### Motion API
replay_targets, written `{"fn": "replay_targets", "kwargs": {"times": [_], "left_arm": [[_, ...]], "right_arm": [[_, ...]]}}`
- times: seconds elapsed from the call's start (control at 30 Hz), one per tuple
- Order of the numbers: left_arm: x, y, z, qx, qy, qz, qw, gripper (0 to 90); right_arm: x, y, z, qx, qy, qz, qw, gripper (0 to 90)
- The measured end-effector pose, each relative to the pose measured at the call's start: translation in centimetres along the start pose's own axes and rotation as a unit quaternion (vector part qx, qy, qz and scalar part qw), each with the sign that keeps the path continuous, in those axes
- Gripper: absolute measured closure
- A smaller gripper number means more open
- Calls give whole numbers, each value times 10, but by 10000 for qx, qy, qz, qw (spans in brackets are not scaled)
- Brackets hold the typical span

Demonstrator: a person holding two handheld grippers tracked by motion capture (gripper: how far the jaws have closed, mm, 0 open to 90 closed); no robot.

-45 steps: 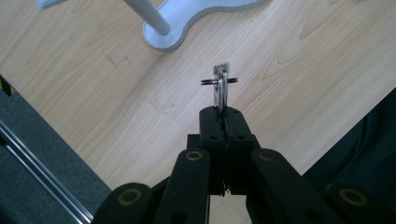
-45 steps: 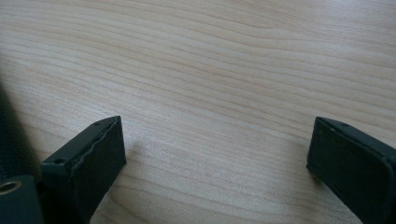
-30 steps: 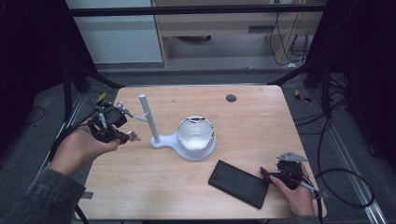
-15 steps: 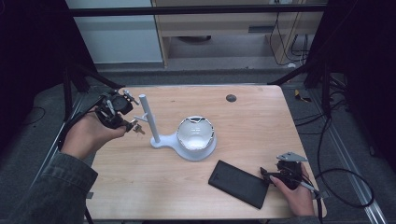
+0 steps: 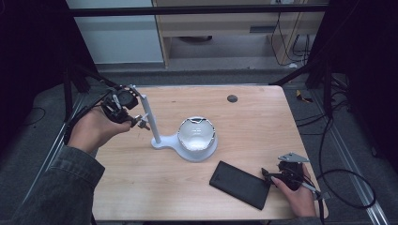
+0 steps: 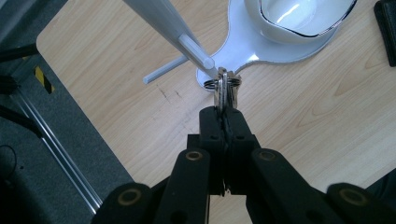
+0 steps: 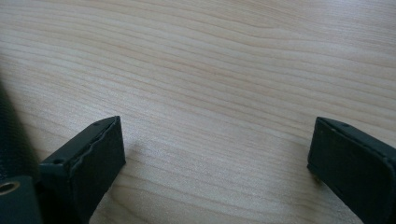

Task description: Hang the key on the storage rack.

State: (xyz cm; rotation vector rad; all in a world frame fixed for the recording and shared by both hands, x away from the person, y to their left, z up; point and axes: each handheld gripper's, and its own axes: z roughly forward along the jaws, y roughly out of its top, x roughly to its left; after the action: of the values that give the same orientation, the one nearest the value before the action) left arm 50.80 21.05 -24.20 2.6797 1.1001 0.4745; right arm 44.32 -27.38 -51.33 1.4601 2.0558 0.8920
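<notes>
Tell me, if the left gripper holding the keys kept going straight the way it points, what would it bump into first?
Most likely the white peg sticking out of the stand's pole. The left gripper is shut on the keys, and the key ring looks almost at the peg's tip, though depth is hard to judge.

Table (image 5: 263, 122): pale wood grain, matt. Stand (image 5: 157, 136): smooth white plastic, satin; its bowl (image 5: 196, 133) glossy white with shiny rim. Keys (image 6: 226, 88): bright metal. Gripper pads (image 7: 100, 149): matt black ribbed rubber. Black slab (image 5: 239, 184), lower right: matt.

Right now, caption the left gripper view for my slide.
Left gripper, shut on keys, brings their ring to a peg of the white stand.
</notes>
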Motion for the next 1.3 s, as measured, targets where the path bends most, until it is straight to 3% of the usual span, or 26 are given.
{"fn": "replay_targets", "kwargs": {"times": [0.4, 1.3], "left_arm": [[8, 4, 6, 54, -9, -138, 9999, 880], [9, 14, 16, 119, 88, -101, 9998, 879]], "right_arm": [[0, 0, 0, 6, 5, -2, 10000, 39], [0, 0, 0, 5, 11, -20, 10000, 39]]}}
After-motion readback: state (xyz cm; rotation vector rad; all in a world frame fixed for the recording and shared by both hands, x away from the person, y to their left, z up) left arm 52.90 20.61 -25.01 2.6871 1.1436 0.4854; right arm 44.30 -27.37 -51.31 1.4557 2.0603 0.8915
